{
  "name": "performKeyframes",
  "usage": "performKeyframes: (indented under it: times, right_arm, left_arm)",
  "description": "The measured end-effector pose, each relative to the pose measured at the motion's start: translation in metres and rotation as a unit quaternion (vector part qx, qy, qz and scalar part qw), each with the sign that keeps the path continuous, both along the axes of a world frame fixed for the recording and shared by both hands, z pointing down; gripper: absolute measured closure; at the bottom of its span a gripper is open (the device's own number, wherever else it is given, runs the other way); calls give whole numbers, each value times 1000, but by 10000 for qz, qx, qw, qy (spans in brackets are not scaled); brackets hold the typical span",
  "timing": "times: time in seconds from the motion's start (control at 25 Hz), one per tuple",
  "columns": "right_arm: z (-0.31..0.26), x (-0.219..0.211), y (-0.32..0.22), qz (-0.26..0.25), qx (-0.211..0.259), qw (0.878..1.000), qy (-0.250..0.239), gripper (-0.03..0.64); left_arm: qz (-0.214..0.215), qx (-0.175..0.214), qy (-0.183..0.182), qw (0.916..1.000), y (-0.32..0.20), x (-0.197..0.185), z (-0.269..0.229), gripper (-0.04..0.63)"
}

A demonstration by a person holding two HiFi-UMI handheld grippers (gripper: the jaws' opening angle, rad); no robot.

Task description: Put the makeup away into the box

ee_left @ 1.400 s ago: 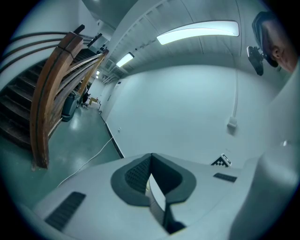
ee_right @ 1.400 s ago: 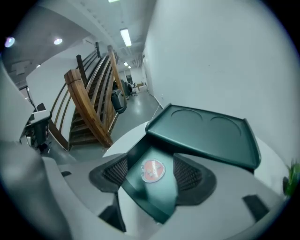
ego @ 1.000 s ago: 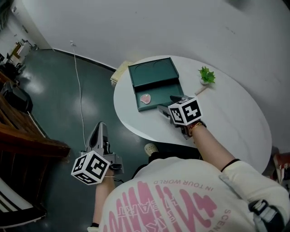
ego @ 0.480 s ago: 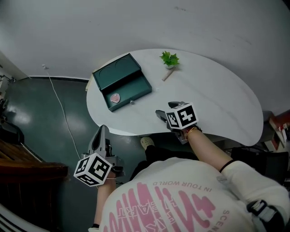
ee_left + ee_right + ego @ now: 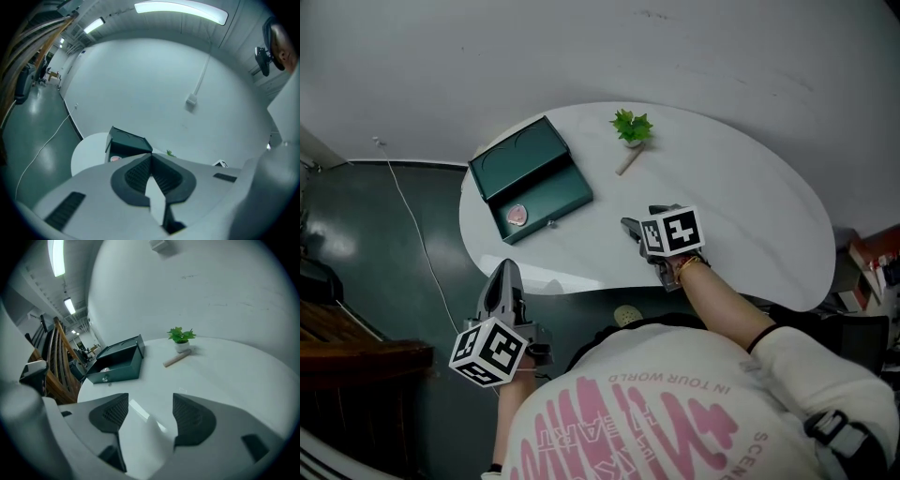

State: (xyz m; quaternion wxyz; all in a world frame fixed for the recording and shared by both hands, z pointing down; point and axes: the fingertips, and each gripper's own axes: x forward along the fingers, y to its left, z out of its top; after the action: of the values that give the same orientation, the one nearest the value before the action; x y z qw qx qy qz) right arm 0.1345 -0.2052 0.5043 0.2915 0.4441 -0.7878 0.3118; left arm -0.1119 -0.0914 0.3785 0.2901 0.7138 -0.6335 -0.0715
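A dark green box (image 5: 531,178) stands open on the left part of the white oval table (image 5: 750,225), its lid tilted back. A pink round makeup item (image 5: 517,215) lies inside it. The box (image 5: 117,361) also shows in the right gripper view, and the box (image 5: 125,141) in the left gripper view. A beige stick-shaped makeup item (image 5: 629,160) lies by a small plant; the stick (image 5: 176,359) is ahead of my right gripper (image 5: 635,230), which hovers open and empty over the table's near middle. My left gripper (image 5: 502,281) hangs shut below the table's front edge, over the floor.
A small green potted plant (image 5: 631,127) stands at the table's back, right of the box. A white cable (image 5: 411,225) runs across the dark floor on the left. Wooden furniture (image 5: 347,337) sits at far left. A white wall curves behind the table.
The view has swung, so the table and box sit further left and lower. My right gripper has drawn back from the box toward the table's near middle. The left gripper stays low.
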Motion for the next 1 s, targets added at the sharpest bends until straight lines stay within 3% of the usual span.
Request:
performKeyframes:
  times: [0.32,0.68,1.0]
  right_arm:
    - [3,-3,-66,-59,236,9992,329,318]
    - [23,-3,-131,753,155,9965,330,339]
    - [40,-9,-148,1066,53,9931,494,342]
  left_arm:
    - [-385,-223,-159,9989,-11,-11,-3,594]
    - [-1266,-535,-324,9900,24,-53,1,594]
    - [-1591,-729,-495,9833,45,-66,7,594]
